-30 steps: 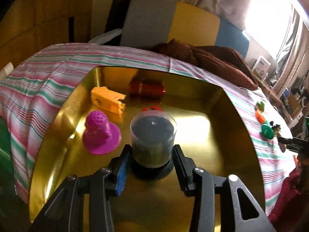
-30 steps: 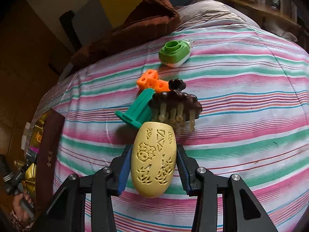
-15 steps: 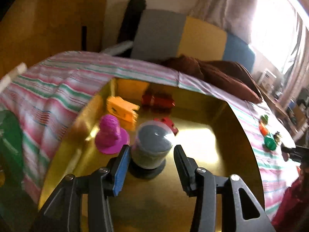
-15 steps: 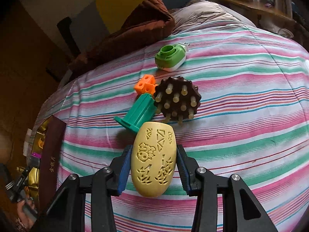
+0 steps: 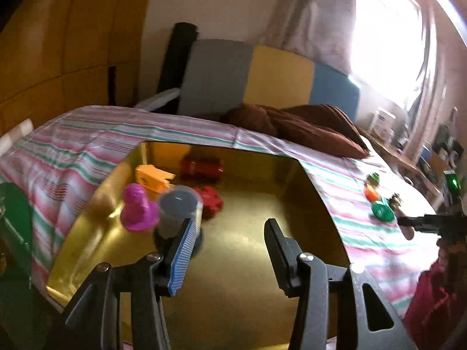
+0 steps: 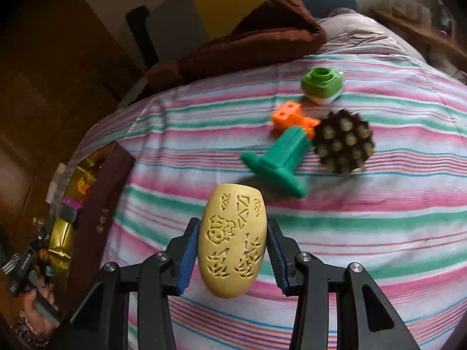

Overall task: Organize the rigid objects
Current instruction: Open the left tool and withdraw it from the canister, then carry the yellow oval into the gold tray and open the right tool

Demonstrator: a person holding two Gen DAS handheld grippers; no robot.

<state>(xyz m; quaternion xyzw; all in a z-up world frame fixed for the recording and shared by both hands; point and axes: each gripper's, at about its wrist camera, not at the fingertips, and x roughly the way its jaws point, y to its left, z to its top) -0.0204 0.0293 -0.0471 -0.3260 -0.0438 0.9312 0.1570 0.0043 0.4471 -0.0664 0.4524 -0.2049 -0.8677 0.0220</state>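
My left gripper is open and empty above the gold tray. The grey cylinder with a clear cover stands in the tray just left of my left finger, beside a magenta piece, an orange block and red pieces. My right gripper is shut on a yellow carved egg, held above the striped bedspread. Beyond it lie a teal piece, an orange block, a dark studded ball and a green round piece.
A brown cushion lies at the head of the bed. The tray's dark lid and the tray show at the left of the right wrist view. A green object sits at the left edge of the left wrist view.
My left gripper has let go of the grey cylinder, pulled back and swung right, so the cylinder now stands left of it. My right gripper has lifted the egg and shifted left.
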